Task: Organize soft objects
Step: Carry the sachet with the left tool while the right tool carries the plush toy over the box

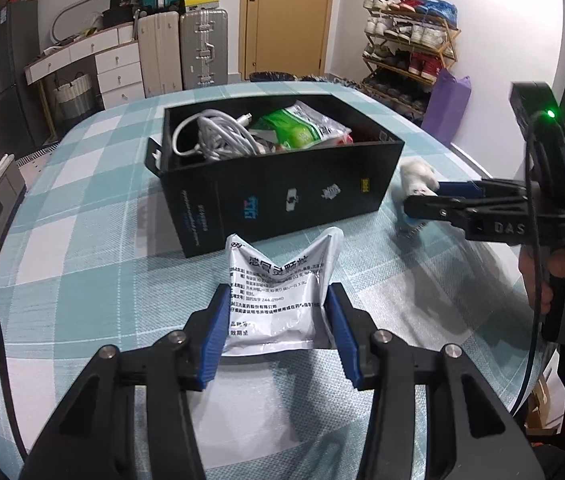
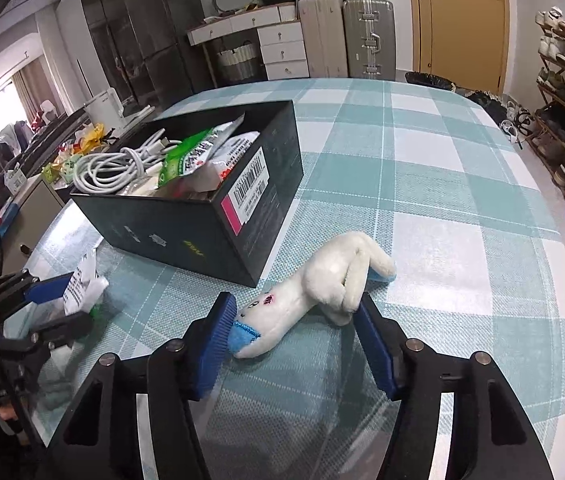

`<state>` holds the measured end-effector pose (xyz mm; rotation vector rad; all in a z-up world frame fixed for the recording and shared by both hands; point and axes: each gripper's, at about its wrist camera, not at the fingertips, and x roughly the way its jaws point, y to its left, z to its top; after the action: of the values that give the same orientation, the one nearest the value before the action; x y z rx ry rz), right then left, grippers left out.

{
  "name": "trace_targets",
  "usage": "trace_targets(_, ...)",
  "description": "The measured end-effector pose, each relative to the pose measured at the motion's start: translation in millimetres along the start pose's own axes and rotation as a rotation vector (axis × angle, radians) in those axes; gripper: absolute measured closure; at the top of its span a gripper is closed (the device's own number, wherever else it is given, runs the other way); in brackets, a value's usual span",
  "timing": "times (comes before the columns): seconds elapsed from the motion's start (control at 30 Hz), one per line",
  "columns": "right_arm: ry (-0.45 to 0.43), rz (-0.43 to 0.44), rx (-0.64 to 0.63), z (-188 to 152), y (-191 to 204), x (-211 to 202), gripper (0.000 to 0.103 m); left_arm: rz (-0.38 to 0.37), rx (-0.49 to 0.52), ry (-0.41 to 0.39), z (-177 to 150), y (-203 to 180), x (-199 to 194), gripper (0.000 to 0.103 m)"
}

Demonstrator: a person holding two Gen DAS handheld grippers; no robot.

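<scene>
The left tool (image 1: 278, 334) has its blue pads pressed against both sides of a white sachet (image 1: 278, 292), which buckles into a V between them; it is gripping the sachet, whose lower edge rests on the tabletop (image 1: 82, 240). The sachet carries rows of black Chinese print, too small to read apart from "999" at its top corner.

The right tool (image 2: 296, 334) stands open, its blue pads on either side of a white plush toy (image 2: 322, 280) lying on the cloth. The left pad touches the toy's blue end; the right pad sits just beside its folded limb, and whether they touch is unclear. The toy has small stitched marks on its body. In the left wrist view the right tool's black frame shows the letters "DAS".

Beyond both tools sits an open black box (image 1: 282, 192), near the sachet and just beside the toy. It holds a coiled white cable (image 1: 214, 136) and a green-and-white packet (image 1: 302, 126). Its end wall bears a white barcode label with a pink strip (image 2: 244, 196); small logos on its long side are unreadable.

The tabletop is covered in a teal-and-white checked cloth. Around it are a wooden door (image 1: 286, 16), upright suitcases (image 1: 202, 44), a white drawer unit (image 1: 118, 68) and a shoe rack (image 1: 410, 44).
</scene>
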<state>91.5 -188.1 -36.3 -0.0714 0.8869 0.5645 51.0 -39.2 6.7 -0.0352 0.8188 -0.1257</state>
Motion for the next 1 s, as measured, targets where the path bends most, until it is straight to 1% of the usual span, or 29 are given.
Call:
trace_targets(0.23, -0.093, 0.033, -0.029, -3, 9, -27, 0.042, 0.015, -0.02, -0.054, 3, 6, -15, 0.056)
trace_targets(0.4, -0.143, 0.05, -0.051, -4, 17, -44, 0.042, 0.029, -0.041, -0.093, 6, 13, -26, 0.056)
trace_targets(0.6, -0.214, 0.081, -0.075, -1, 29, -62, 0.042, 0.041, -0.046, -0.139, 16, 17, -39, 0.056)
trace_targets(1.0, -0.265, 0.12, -0.114, 9, 53, -69, 0.042, 0.052, -0.026, -0.184, 46, 23, -40, 0.056)
